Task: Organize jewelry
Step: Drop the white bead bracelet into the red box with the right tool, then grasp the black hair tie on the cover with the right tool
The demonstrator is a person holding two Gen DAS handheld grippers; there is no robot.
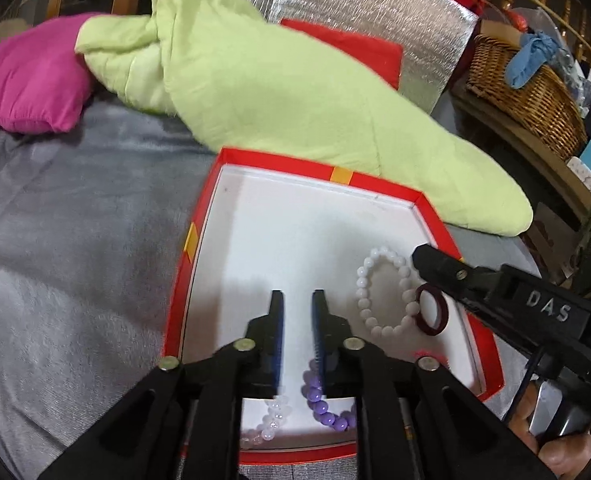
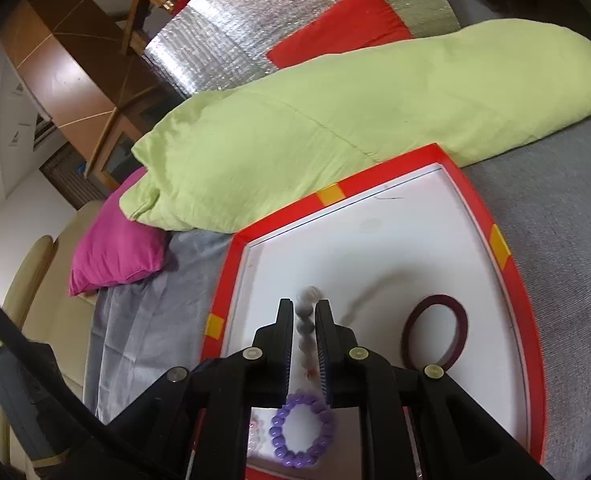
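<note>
A red box with a white floor point(image 1: 295, 240) lies on the grey bed; it also shows in the right wrist view point(image 2: 375, 248). In it lie a white bead bracelet point(image 1: 383, 292), a dark red ring point(image 1: 429, 310) point(image 2: 435, 330), a purple bead bracelet point(image 1: 323, 404) point(image 2: 301, 430) and a clear bead bracelet point(image 1: 271, 420). My left gripper point(image 1: 297, 304) is open and empty over the box floor. My right gripper point(image 2: 304, 312) is shut on the white bead bracelet point(image 2: 305, 320), blurred between its fingers; it reaches in from the right in the left wrist view point(image 1: 423, 256).
A light green quilt point(image 1: 279, 92) lies just behind the box, with a pink pillow point(image 1: 27, 76) to the left and a red cushion point(image 1: 359, 48) against a silver foil panel point(image 1: 375, 8). A wicker basket point(image 1: 531, 92) stands at the right off the bed.
</note>
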